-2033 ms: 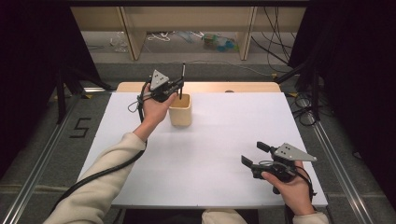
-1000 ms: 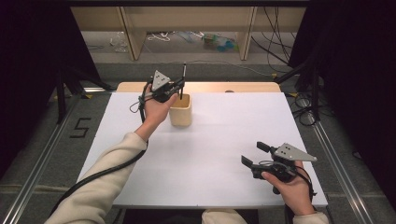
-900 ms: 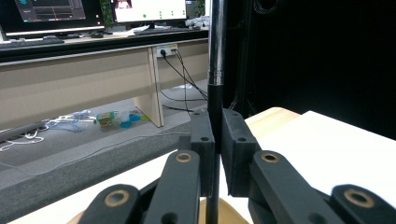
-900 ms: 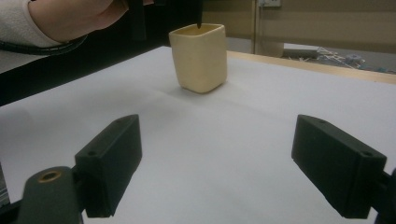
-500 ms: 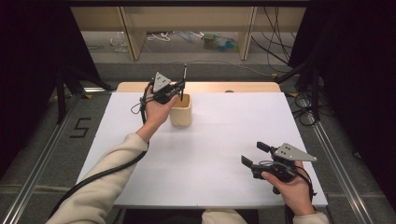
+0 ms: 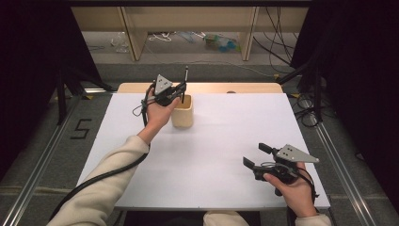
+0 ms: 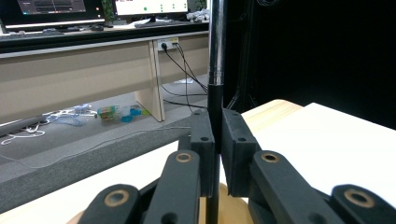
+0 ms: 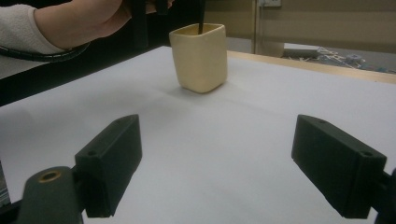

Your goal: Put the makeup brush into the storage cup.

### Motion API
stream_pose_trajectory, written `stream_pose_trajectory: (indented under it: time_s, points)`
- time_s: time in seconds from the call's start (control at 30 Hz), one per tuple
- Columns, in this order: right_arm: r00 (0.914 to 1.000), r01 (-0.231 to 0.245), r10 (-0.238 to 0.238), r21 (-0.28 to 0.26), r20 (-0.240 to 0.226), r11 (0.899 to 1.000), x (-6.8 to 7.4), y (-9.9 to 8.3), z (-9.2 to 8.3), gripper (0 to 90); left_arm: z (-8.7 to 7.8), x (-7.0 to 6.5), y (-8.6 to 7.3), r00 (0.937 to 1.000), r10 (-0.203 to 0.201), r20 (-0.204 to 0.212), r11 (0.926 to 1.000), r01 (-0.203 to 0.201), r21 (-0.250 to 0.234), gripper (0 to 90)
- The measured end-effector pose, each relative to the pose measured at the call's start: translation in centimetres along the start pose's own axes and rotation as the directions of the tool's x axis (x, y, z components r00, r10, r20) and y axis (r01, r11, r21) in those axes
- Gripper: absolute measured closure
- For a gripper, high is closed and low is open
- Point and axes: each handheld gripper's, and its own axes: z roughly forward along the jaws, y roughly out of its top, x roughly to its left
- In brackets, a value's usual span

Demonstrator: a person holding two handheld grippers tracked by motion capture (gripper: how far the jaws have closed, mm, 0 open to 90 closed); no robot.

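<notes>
I see the white table (image 6: 226, 155) evenly lit from overhead with soft shadows; surroundings fall dark, and my gripper views blur up close.

Cream knit sleeves (image 6: 101, 190) cover both forearms. Each black hand-held gripper, left (image 6: 180, 91) and right (image 6: 254, 156), bears a grey three-cornered plate with screws and trails a black cable (image 6: 101, 178).

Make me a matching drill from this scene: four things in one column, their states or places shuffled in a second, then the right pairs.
Things:
1. left gripper
2. right gripper
3. cup
4. pen

States:
A. jaws wide apart, nothing between them
B. upright, lower end inside the cup
C. jaws clamped on a thin dark rod
D. beige, standing on the white table

Pairs: 1-C, 2-A, 3-D, 4-B
</notes>
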Motion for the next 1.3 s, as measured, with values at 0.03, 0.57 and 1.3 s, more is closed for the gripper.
stream_pose_trajectory:
  time_s: [0.03,0.57,1.3]
  points:
    - [1.0000,0.000,0.000,0.001,0.000,1.000,0.0,0.0,0.0,17.3,0.0,0.0,-0.1,1.0000,-0.002,0.001,1.0000,0.002,0.000,84.0]
    - [0.9999,0.009,-0.008,-0.020,0.012,1.000,0.0,-0.1,0.2,17.3,0.0,0.2,-0.6,0.9998,-0.017,-0.005,0.9998,0.017,0.000,84.0]
    - [0.9999,-0.002,0.002,-0.013,0.011,1.000,0.0,-0.1,0.2,17.3,0.1,0.2,-1.3,0.9995,-0.030,-0.001,0.9995,0.030,0.003,83.9]
